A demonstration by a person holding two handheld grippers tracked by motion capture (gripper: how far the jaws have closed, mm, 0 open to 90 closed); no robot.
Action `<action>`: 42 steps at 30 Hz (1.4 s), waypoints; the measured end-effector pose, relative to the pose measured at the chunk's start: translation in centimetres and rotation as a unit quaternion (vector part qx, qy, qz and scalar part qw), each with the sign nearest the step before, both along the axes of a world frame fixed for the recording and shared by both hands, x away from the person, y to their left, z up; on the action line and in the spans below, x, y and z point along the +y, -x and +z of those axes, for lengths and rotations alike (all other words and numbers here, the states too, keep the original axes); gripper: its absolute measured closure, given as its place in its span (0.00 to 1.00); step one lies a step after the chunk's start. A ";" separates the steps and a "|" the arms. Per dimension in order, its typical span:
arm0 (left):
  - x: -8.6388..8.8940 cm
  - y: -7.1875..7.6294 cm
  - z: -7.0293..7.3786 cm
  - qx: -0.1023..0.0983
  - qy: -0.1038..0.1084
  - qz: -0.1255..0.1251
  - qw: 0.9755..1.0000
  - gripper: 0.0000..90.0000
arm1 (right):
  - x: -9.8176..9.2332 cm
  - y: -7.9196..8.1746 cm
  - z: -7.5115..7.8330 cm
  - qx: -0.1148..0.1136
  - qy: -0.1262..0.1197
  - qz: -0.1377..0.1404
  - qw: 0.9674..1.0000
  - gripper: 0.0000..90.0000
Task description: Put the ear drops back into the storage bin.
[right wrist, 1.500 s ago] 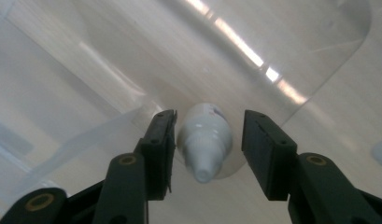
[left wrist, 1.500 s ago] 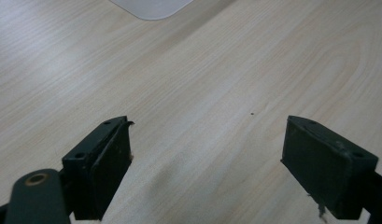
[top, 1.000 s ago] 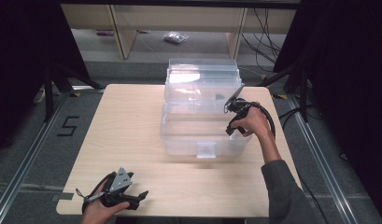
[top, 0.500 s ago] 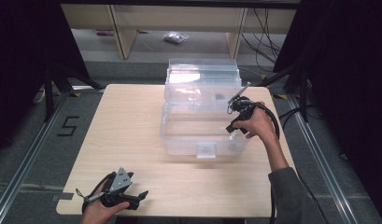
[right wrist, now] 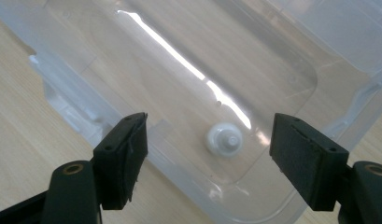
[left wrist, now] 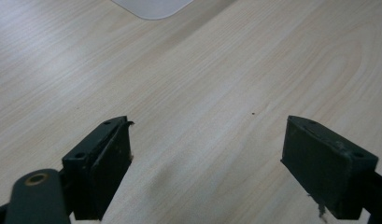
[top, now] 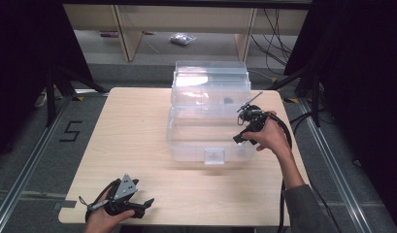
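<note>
Directly below the right tool [right wrist: 207, 154], whose jaws have just been opening with nothing between them, a small white round knob [right wrist: 224, 139] lies inside the clear plastic storage box [top: 208, 121] on the tabletop [top: 138, 131]; left tool [top: 133, 206] rests open, well apart.

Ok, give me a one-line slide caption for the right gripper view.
Open right claw poised above a small white knob lying inside the clear plastic box.

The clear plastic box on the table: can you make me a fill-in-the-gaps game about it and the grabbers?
1. The clear plastic box stands on a wooden ____.
2. The right gripper looks down into the box with its jaws ____.
3. Inside the box lies a small round ____ thing.
4. The left gripper holds ____.

Missing words: table; open; white; nothing
</note>
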State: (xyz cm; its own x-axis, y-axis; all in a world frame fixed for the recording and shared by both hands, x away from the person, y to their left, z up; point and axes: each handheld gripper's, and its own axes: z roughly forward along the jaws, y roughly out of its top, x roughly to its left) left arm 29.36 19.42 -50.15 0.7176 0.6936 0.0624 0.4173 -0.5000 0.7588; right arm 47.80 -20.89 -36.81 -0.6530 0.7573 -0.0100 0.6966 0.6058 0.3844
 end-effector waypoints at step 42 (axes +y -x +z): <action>0.0 0.0 -0.1 0.002 -0.003 0.002 1.000 0.17 | -2.1 6.7 -1.0 -0.044 -0.070 0.011 0.996 0.29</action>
State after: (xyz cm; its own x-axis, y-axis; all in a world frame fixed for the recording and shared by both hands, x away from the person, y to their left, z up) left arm 29.40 19.46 -50.21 0.7150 0.6962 0.0631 0.4230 -0.5027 0.7539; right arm 41.10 -23.01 -37.78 -0.6713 0.7403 0.0372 0.6432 0.5568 0.5256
